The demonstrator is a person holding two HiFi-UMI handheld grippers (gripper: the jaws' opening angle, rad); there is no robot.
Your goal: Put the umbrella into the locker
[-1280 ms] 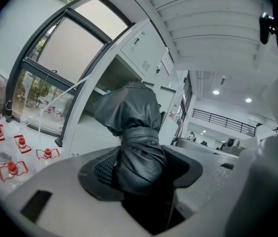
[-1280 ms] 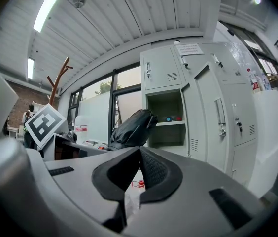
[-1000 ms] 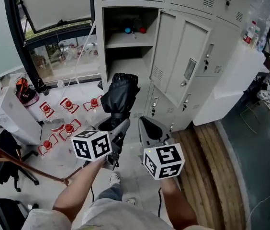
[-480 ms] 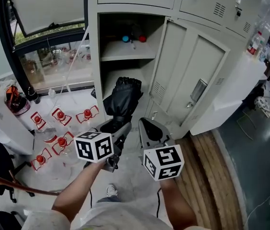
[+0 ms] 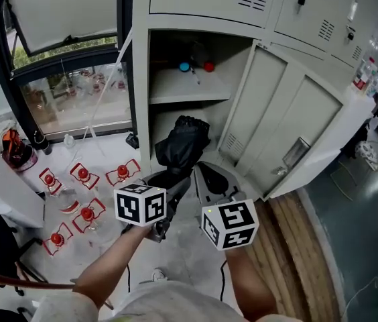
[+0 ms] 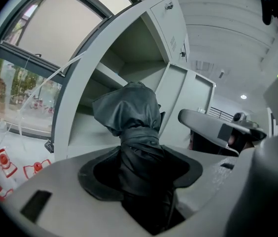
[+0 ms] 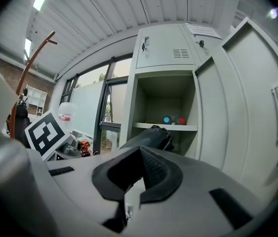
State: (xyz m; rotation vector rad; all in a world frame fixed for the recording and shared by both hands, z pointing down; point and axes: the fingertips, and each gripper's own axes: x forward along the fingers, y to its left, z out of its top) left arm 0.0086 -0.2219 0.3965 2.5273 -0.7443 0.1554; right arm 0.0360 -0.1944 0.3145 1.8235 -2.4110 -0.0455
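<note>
Facing the open locker [image 5: 140, 79], the folded black umbrella [image 5: 183, 141] was clenched in the left gripper [image 5: 170, 182] and was best steered under the shelf [image 5: 179, 89]. The right gripper [image 5: 210, 178] was closed and empty.

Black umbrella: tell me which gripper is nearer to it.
Left. The left gripper is clamped on the lower end of the umbrella, in front of the open locker. The right gripper hangs just to the umbrella's right, shut and empty.

Left gripper [image 6: 140, 177] holds umbrella [image 6: 129, 113] before open locker [image 6: 86, 85]
</note>
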